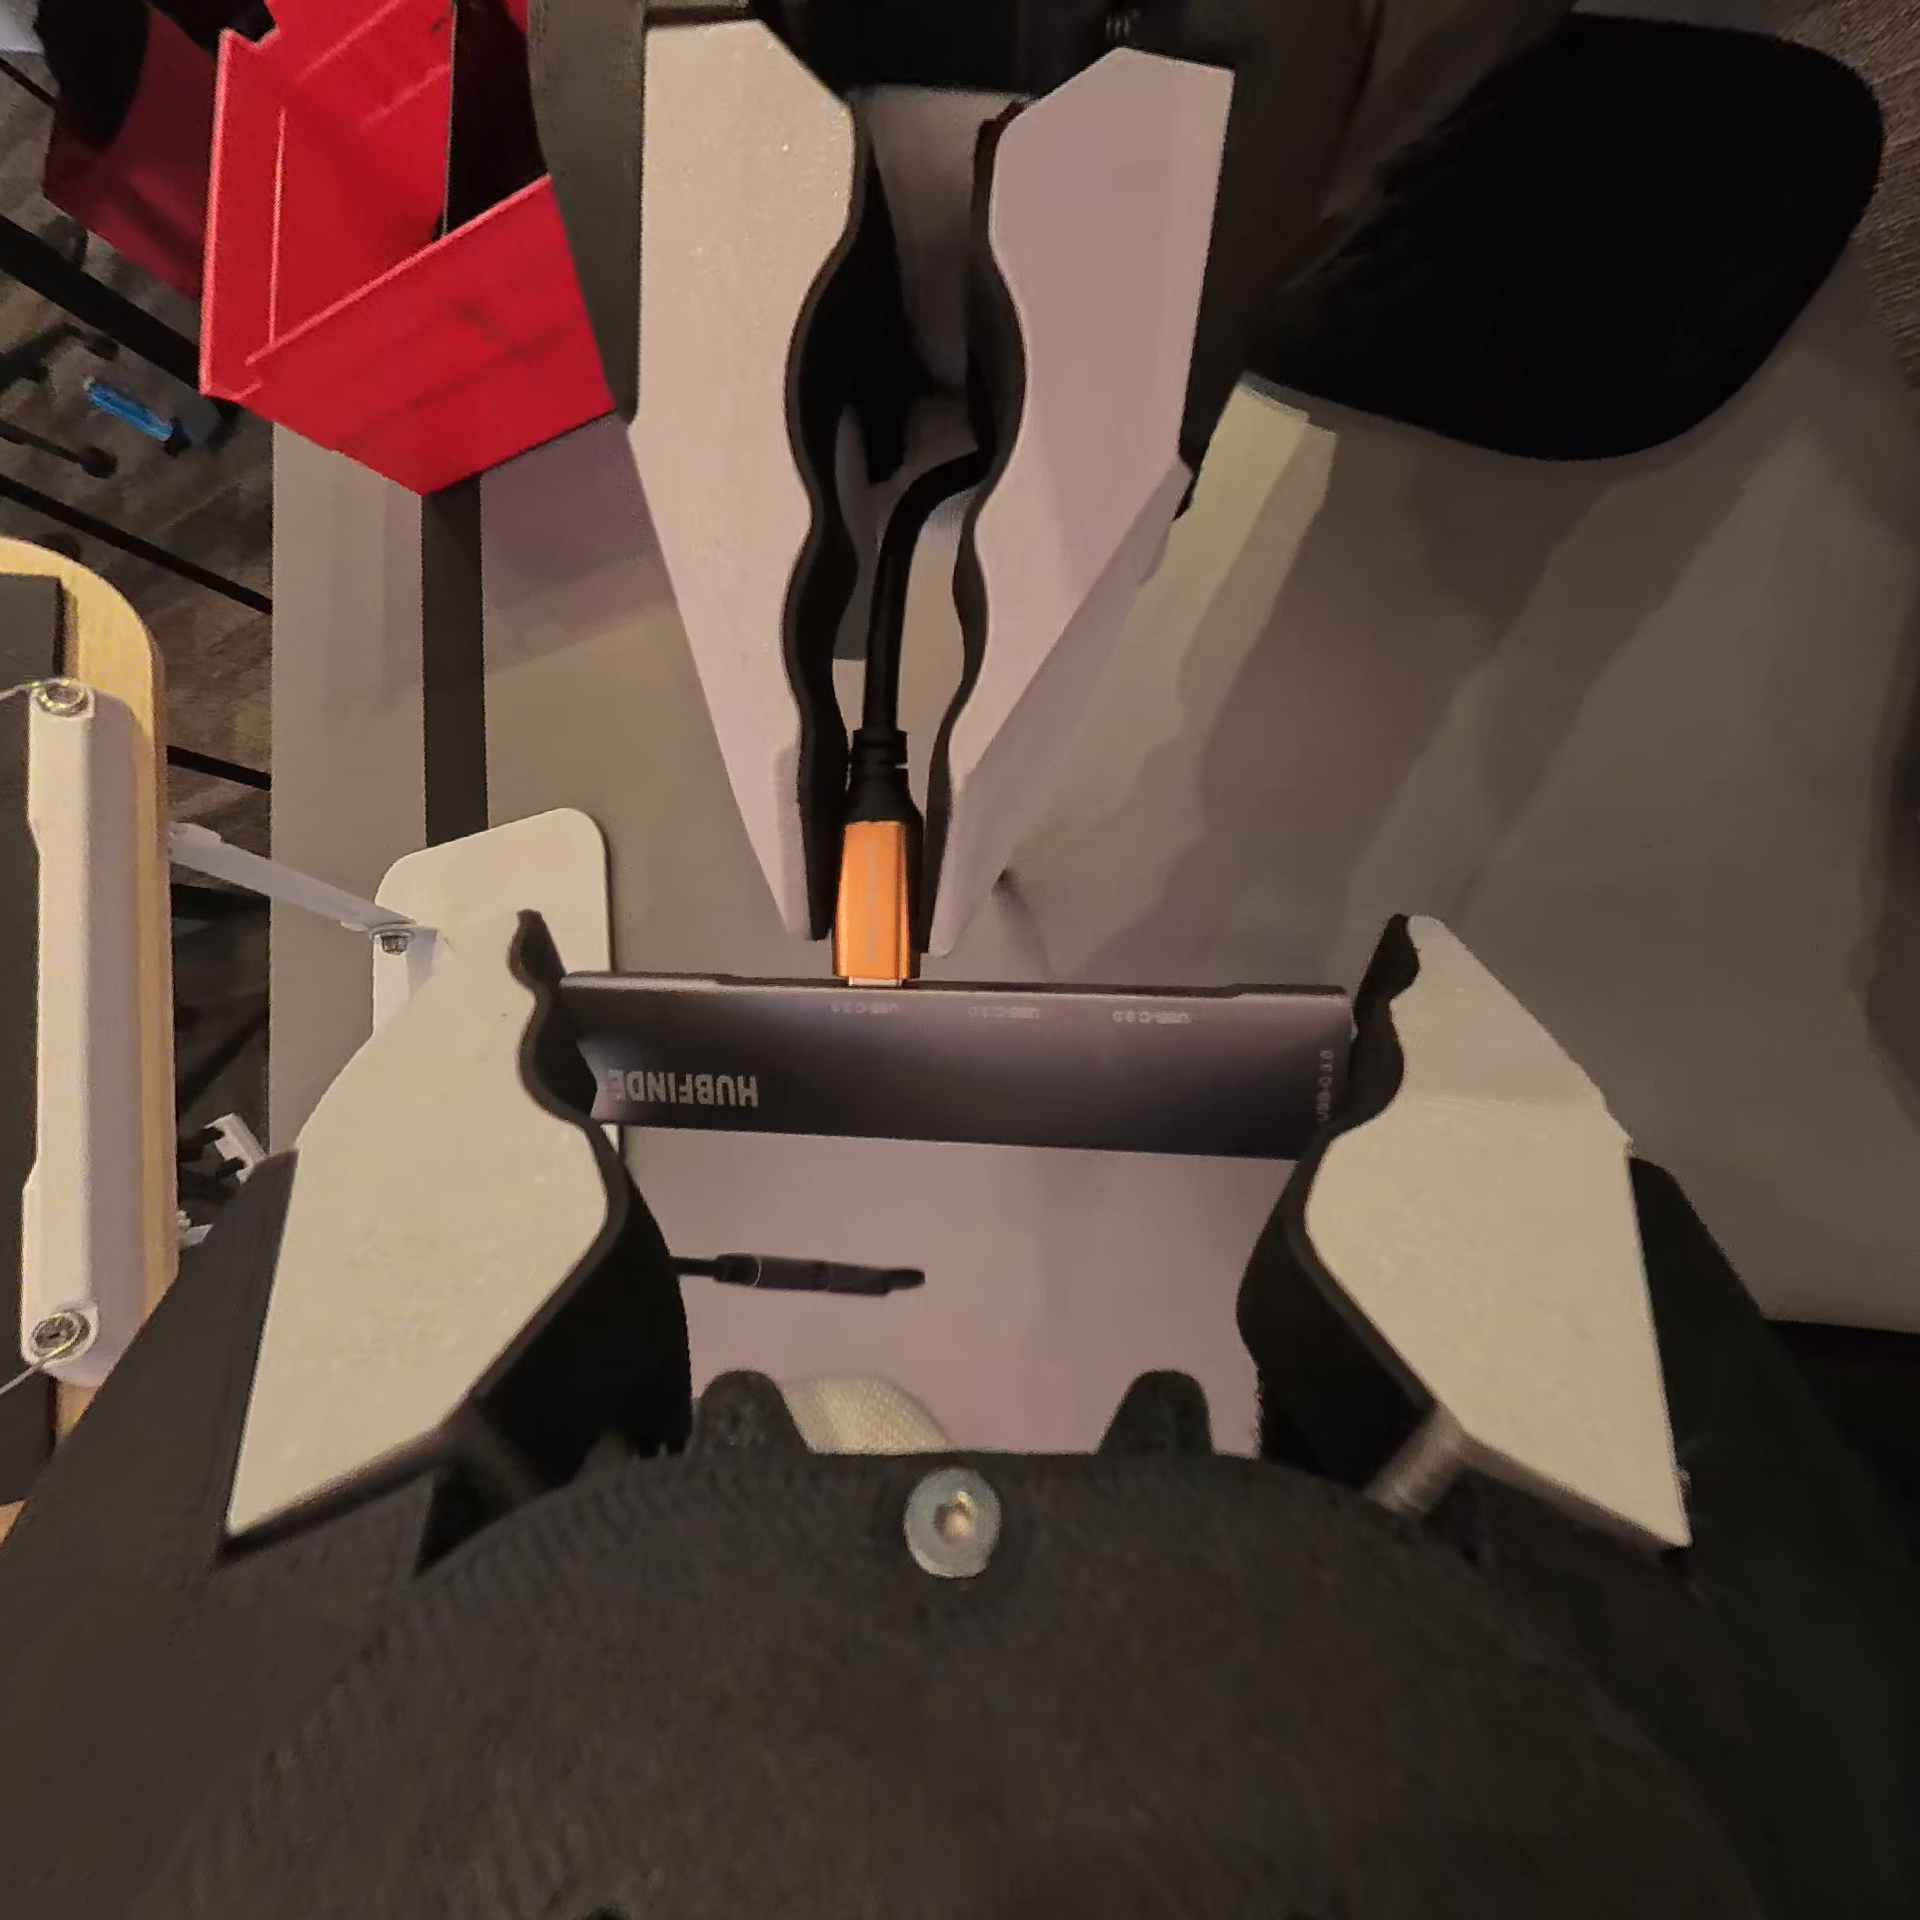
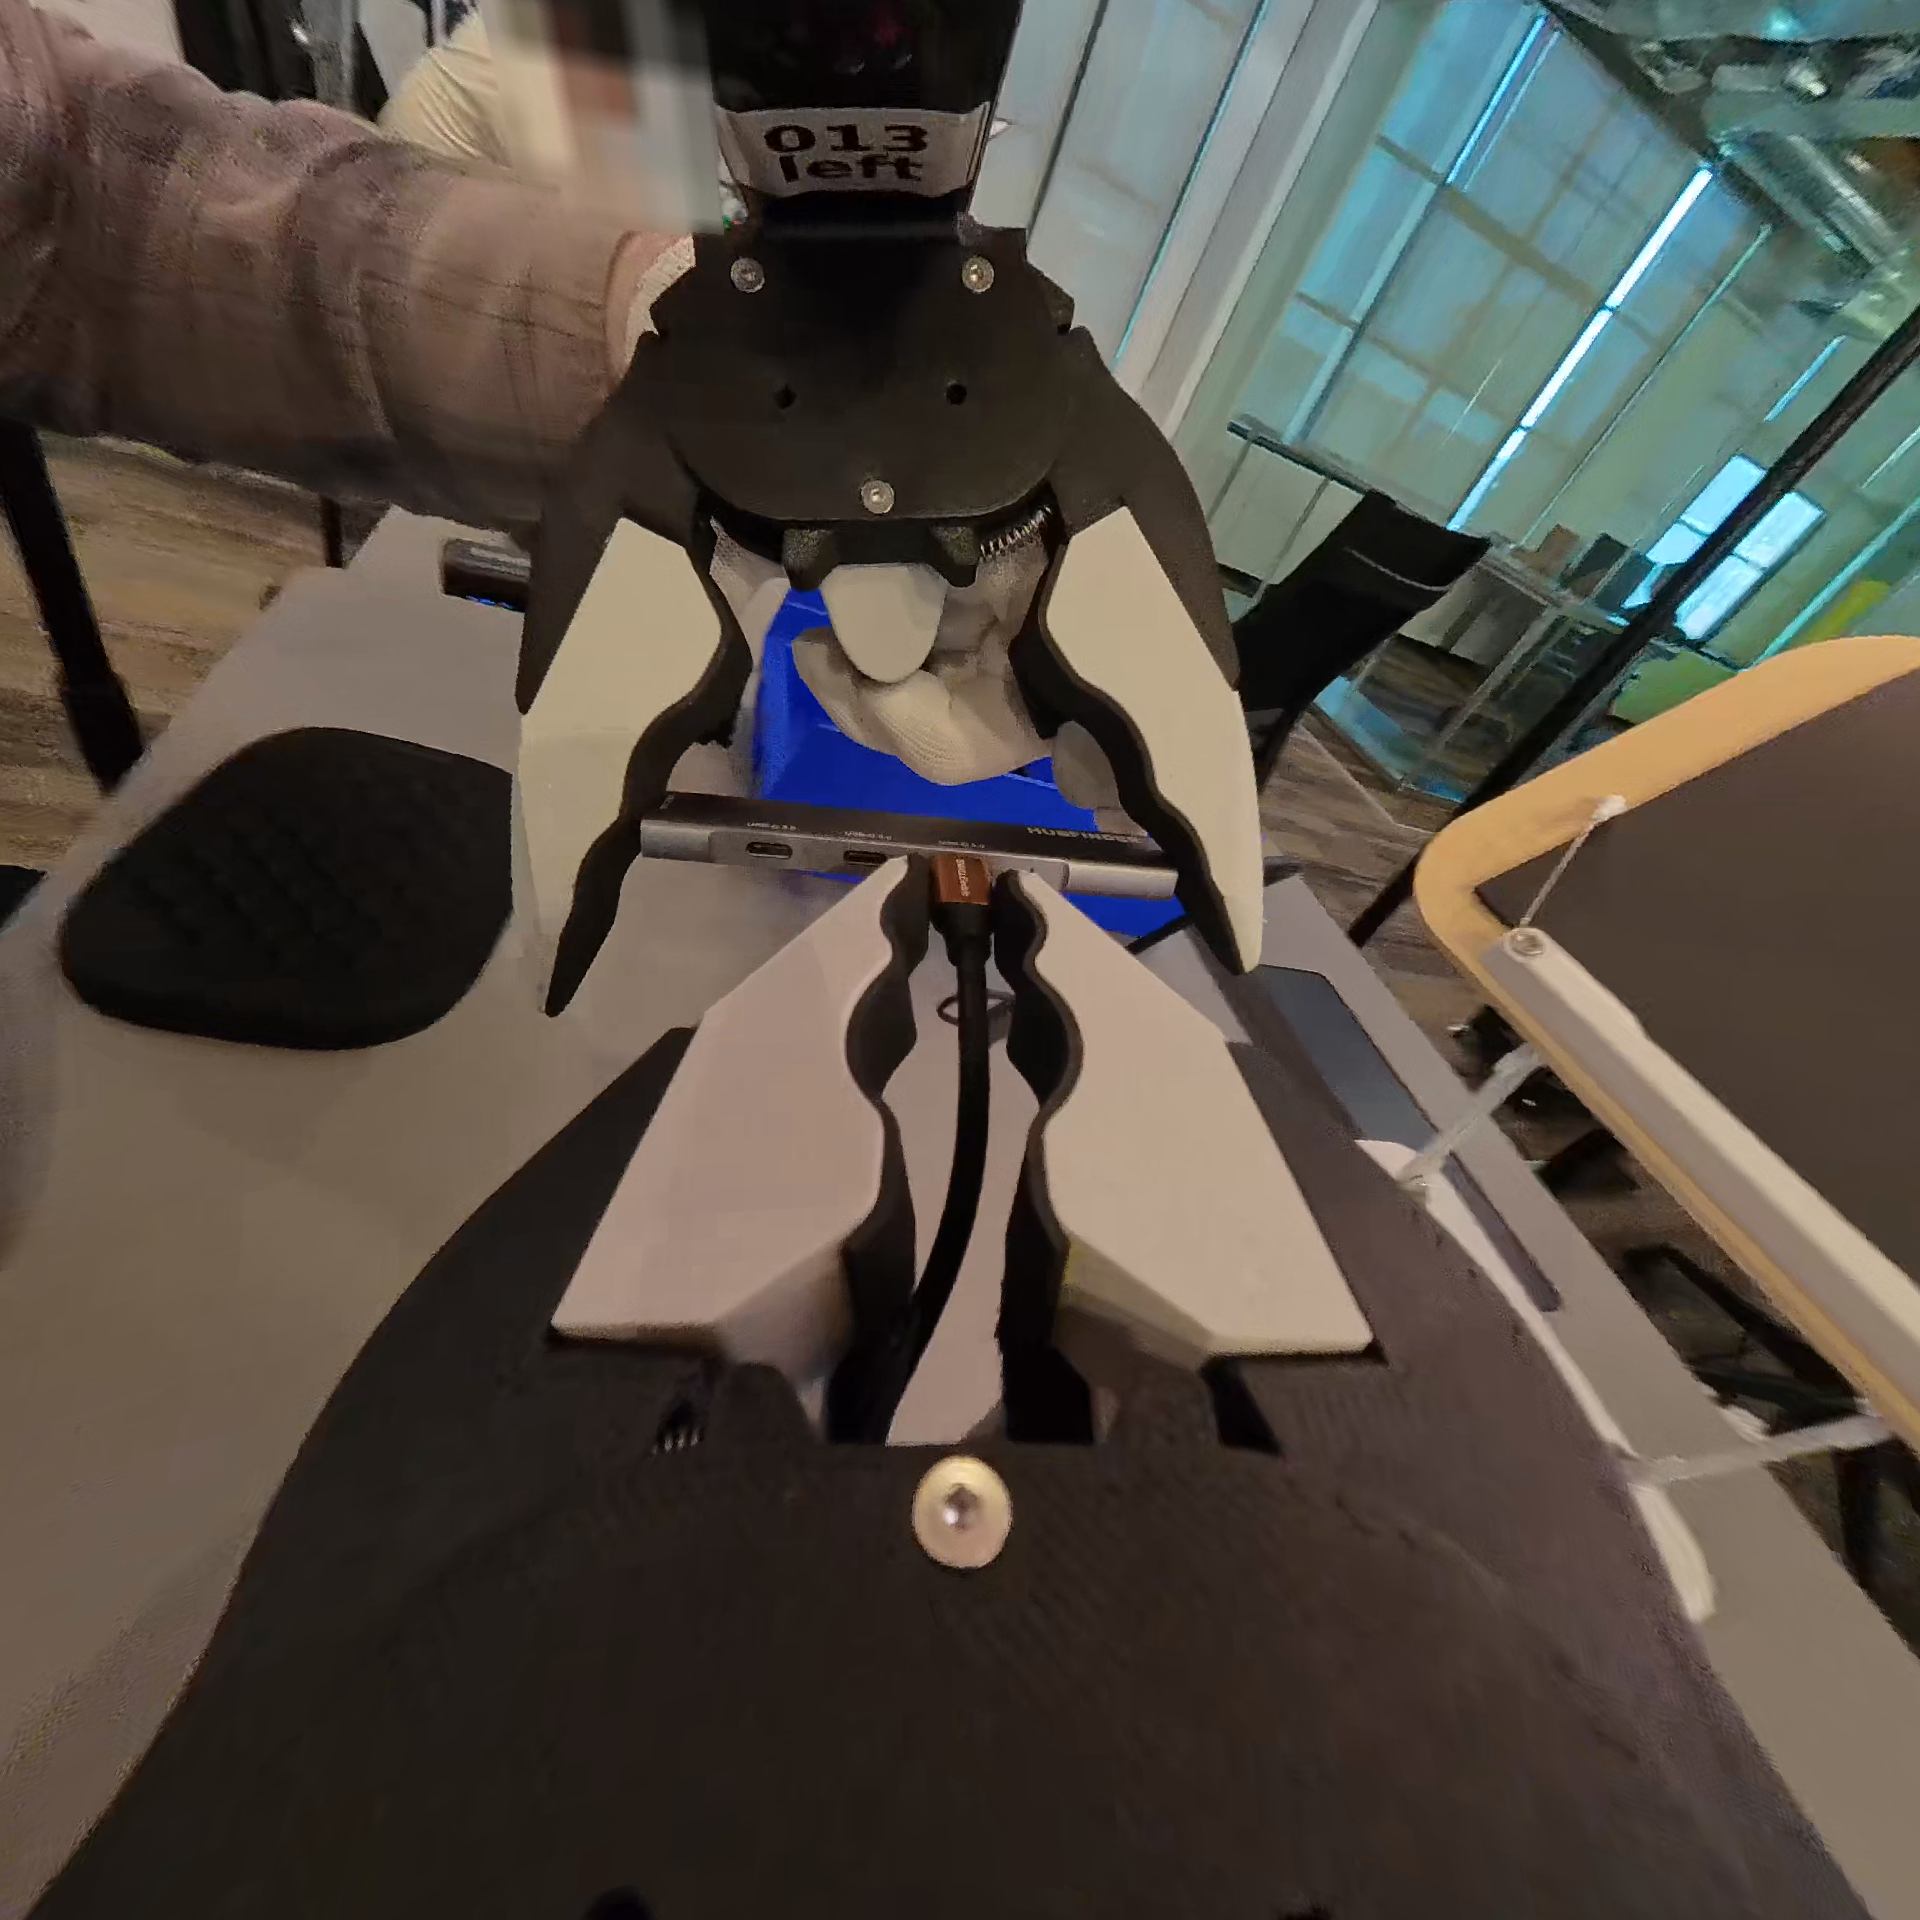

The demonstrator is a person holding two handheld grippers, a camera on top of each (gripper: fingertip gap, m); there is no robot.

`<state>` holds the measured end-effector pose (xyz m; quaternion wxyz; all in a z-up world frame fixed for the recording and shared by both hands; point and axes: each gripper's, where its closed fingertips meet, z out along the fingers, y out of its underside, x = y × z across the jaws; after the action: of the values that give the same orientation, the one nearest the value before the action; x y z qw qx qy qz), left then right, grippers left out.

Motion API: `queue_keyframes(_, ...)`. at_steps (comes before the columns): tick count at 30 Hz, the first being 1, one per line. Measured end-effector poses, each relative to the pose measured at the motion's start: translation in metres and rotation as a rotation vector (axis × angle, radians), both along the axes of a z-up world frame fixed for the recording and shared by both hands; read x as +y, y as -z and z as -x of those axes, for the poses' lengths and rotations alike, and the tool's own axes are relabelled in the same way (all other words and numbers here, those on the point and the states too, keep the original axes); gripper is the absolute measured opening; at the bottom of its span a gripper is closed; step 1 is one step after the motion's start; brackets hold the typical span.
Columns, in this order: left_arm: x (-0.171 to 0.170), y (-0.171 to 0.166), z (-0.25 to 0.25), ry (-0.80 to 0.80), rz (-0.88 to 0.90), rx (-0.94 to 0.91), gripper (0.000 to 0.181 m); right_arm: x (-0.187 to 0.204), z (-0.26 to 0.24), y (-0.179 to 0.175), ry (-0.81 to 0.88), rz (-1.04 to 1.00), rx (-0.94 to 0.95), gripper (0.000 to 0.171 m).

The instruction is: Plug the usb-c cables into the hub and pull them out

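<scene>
- Left wrist view, centre of frame: the grey hub [image 1: 956, 1065] lies crosswise, clamped end to end between the fingers of my left gripper [image 1: 951, 1049]; it is lifted off the pale table [image 1: 1455, 831].
- The orange usb-c plug [image 1: 878, 902] meets the hub's far long edge at the leftmost of the three ports on that edge. How deep it sits I cannot tell.
- My right gripper [image 1: 875, 935] comes down from the top of the frame, its two grey fingers closed on the orange plug; the black cable [image 1: 888, 623] runs up between them.
- Right wrist view, mid-frame: same hub [image 2: 904, 847], port face toward me; two ports to the left of the plug [image 2: 958, 881] show open.
- My right gripper [image 2: 954, 883] pinches the plug from both sides; the cable [image 2: 961, 1091] trails back through the gap toward the camera.
- My left gripper [image 2: 904, 842] hangs from the top centre of that frame, one finger on each end of the hub, a white-gloved hand [image 2: 925, 696] behind it.
- Lower centre, left wrist view: a second dark connector [image 1: 800, 1276] lies on the table below the hub.
- Outward: red bin [image 1: 405, 270] upper left in the left view; blue box [image 2: 883, 821] behind the hub and black pad [image 2: 291, 883] at left in the right view.
</scene>
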<state>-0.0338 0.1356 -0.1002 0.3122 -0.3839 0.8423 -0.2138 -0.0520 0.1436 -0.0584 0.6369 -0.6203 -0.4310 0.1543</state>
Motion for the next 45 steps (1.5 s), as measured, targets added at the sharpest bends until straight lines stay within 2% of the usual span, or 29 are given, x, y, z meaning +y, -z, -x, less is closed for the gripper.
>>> queue_keyframes(4,-0.014,0.000,0.003,0.042,-0.019,0.041,0.139,-0.015,0.001,-0.002,-0.163,0.078,0.060,0.010)
queue_keyframes(7,-0.017,-0.003,0.004,0.051,-0.034,0.045,0.139,-0.019,0.001,-0.004,-0.207,0.102,0.066,0.011)
queue_keyframes(17,-0.018,-0.002,-0.002,0.055,-0.029,0.025,0.139,-0.020,-0.004,-0.004,0.035,-0.059,0.025,0.010)
queue_keyframes(19,-0.022,-0.001,-0.002,0.061,-0.017,0.026,0.139,-0.023,-0.004,-0.003,0.001,-0.026,0.040,0.010)
queue_keyframes(23,-0.035,-0.005,-0.001,0.093,-0.043,0.018,0.139,-0.037,-0.004,-0.007,-0.188,0.061,0.076,0.010)
queue_keyframes(27,-0.026,-0.009,-0.005,0.061,-0.063,0.001,0.139,-0.031,-0.007,-0.012,-0.131,0.034,0.069,0.010)
queue_keyframes(28,-0.010,-0.003,-0.002,0.014,-0.121,0.033,0.139,-0.035,-0.010,-0.020,-0.121,0.004,0.104,0.010)
queue_keyframes(29,0.008,0.003,0.004,-0.036,-0.152,0.051,0.139,-0.037,-0.019,-0.030,-0.083,-0.012,0.153,0.010)
queue_keyframes(31,0.009,-0.002,0.008,-0.070,-0.006,0.020,0.139,-0.033,-0.035,-0.025,0.036,-0.079,0.065,0.010)
queue_keyframes(33,0.011,-0.003,0.006,-0.072,-0.098,0.016,0.139,-0.032,-0.050,-0.028,0.041,-0.039,0.114,0.010)
queue_keyframes(35,0.014,0.000,0.006,-0.089,-0.073,0.022,0.139,-0.032,-0.077,-0.049,0.082,-0.051,0.142,0.010)
queue_keyframes(40,0.021,0.000,0.011,-0.133,-0.017,-0.026,0.139,-0.028,-0.174,-0.104,0.255,-0.094,0.082,0.010)
queue_keyframes(45,0.030,0.002,0.014,-0.179,0.034,-0.056,0.139,-0.013,-0.277,-0.125,0.386,-0.030,0.092,0.011)
